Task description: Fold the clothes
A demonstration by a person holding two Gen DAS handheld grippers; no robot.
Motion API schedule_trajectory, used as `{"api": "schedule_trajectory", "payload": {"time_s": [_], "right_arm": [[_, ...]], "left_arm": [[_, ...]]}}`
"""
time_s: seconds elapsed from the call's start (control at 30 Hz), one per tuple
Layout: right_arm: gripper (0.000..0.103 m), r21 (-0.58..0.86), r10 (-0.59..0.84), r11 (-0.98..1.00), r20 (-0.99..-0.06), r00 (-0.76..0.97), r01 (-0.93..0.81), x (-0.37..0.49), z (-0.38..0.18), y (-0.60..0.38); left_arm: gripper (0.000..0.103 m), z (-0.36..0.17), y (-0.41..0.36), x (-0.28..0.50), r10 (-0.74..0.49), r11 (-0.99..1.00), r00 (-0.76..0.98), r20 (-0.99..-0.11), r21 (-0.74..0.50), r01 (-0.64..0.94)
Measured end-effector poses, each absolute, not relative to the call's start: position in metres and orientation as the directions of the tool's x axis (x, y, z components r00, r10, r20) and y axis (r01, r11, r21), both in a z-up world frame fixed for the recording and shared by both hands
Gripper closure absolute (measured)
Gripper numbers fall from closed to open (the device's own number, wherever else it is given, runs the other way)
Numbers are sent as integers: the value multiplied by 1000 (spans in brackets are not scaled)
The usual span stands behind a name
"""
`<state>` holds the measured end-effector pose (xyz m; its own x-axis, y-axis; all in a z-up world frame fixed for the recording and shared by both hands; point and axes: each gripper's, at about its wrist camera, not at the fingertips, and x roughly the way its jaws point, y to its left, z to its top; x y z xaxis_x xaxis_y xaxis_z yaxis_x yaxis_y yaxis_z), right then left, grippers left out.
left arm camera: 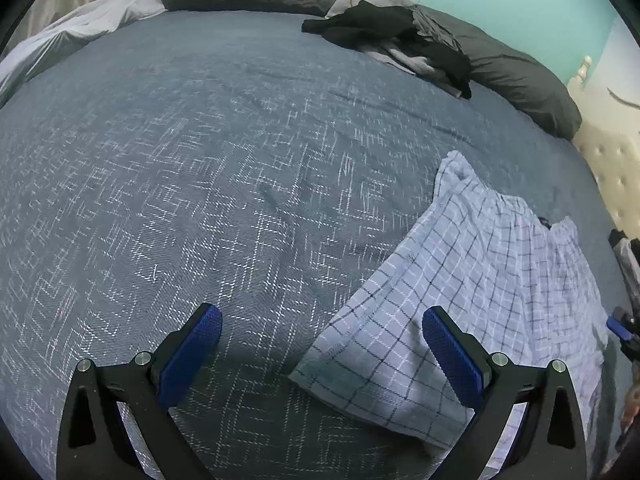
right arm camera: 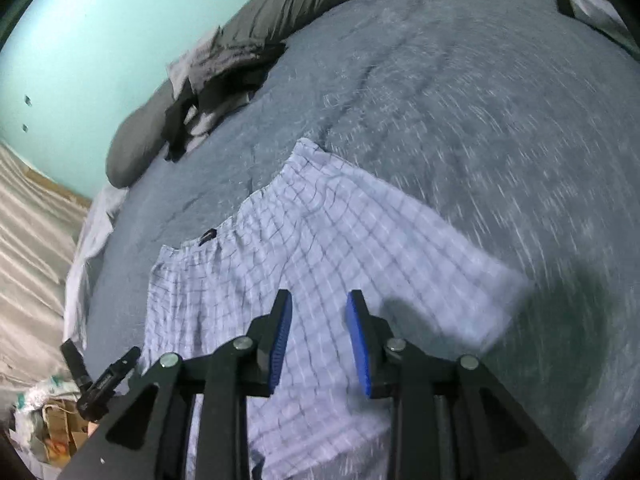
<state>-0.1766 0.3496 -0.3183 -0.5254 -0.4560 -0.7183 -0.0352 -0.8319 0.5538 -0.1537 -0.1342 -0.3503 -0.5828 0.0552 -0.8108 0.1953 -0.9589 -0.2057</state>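
Lower right of left wrist view: checked shorts (left arm camera: 472,280) flat on blue bedspread (left arm camera: 200,160). Left gripper (left arm camera: 322,328) wide open, empty. Right gripper (right arm camera: 319,312) partly open above shorts, nothing held.

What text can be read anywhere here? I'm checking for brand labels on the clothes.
None can be read.
The small dark tag at the waistband of the checked shorts is too small and blurred.
The dark clothes pile shows no print.
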Motion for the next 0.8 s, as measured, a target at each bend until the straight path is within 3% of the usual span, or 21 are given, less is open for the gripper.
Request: {"api": "schedule_trajectory", "payload": {"time_s": [0.17, 0.53, 0.7, 0.8], "right_arm": [[75, 592, -481, -806, -665, -571, -11, -158, -323, 344], [75, 597, -531, -799, -650, -544, 67, -163, -330, 309], [75, 603, -529, -796, -644, -553, 59, -161, -330, 308], [75, 603, -519, -796, -639, -568, 48, -159, -329, 313]], "left_arm": [[0, -352, -129, -154, 44, -969, -582, -812, -177, 174], [1, -351, -124, -145, 89, -981, -573, -815, -172, 92], [22, -351, -126, -139, 90, -982, -562, -822, -168, 90], [27, -350, -128, -135, 94, -982, -562, -822, -169, 83]]}}
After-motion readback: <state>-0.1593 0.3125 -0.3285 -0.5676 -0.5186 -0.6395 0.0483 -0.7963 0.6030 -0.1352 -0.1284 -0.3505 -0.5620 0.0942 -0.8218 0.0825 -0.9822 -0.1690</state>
